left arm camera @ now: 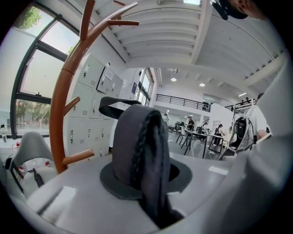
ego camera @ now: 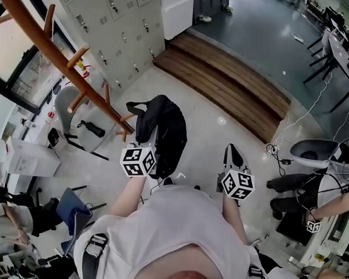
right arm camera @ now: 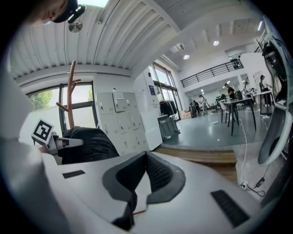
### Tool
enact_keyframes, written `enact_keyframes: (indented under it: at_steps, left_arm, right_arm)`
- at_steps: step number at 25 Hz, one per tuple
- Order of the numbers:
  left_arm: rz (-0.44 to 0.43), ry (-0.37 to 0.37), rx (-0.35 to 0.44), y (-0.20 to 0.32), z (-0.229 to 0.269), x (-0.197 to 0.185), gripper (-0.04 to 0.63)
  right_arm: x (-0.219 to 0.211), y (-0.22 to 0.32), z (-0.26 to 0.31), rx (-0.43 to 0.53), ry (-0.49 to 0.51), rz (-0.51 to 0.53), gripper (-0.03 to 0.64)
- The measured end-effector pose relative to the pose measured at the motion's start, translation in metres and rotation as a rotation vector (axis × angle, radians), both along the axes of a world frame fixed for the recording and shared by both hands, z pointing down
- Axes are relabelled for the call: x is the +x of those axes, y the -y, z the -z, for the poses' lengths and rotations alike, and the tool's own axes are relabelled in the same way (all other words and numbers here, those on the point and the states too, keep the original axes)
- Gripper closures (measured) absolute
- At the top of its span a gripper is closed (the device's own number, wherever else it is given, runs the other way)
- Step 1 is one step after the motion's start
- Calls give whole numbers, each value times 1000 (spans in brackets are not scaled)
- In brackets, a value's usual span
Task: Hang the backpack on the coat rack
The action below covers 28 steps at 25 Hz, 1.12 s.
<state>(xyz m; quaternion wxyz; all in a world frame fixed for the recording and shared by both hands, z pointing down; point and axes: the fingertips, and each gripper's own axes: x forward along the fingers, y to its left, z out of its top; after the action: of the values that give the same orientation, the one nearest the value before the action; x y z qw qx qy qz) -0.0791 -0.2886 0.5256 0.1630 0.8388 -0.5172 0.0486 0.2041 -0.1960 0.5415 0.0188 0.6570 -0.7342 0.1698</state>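
Observation:
The black backpack (ego camera: 166, 130) hangs in the air below the wooden coat rack (ego camera: 63, 58), whose trunk slants across the upper left with several pegs. My left gripper (ego camera: 153, 142) is shut on the backpack's top strap (left arm camera: 142, 151), which fills the space between the jaws in the left gripper view. The rack's trunk (left arm camera: 62, 109) stands close on that view's left, one peg (left arm camera: 80, 157) just beyond the jaw. My right gripper (ego camera: 232, 150) is apart to the right, shut and empty (right arm camera: 145, 157). It sees the backpack (right arm camera: 89, 144) and the left gripper (right arm camera: 64, 142) to its left.
Grey lockers (ego camera: 115, 25) stand behind the rack. A wooden step (ego camera: 222, 80) crosses the floor beyond. A grey chair (ego camera: 67, 104) sits by the rack's base, a blue chair (ego camera: 69, 204) nearer. Cables (ego camera: 277, 151) and a seated person's shoes (ego camera: 290, 183) are at the right.

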Motion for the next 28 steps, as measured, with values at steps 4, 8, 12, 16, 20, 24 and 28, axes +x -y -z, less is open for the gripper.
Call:
enact_keyframes:
  at_steps: [4, 8, 12, 16, 20, 24, 28]
  left_arm:
    - [43, 0, -28, 6, -15, -15, 520]
    - [73, 12, -64, 11, -30, -23, 520]
    - [98, 10, -105, 16, -48, -30, 520]
    - [110, 33, -139, 19, -69, -38, 520]
    - [120, 48, -173, 21, -89, -42, 520]
    - [146, 34, -210, 20, -106, -45, 520]
    - [171, 36, -248, 21, -122, -53, 520]
  right_arm:
    - [1, 1, -5, -12, 2, 8, 609]
    - [-1, 1, -8, -22, 10, 20, 609]
    - [-7, 3, -10, -29, 11, 41, 609]
    - [-12, 5, -12, -37, 12, 58, 609]
    - [-16, 4, -15, -43, 12, 68, 609]
    - [-17, 3, -15, -44, 16, 75, 609]
    - [-19, 4, -15, -49, 19, 78, 607]
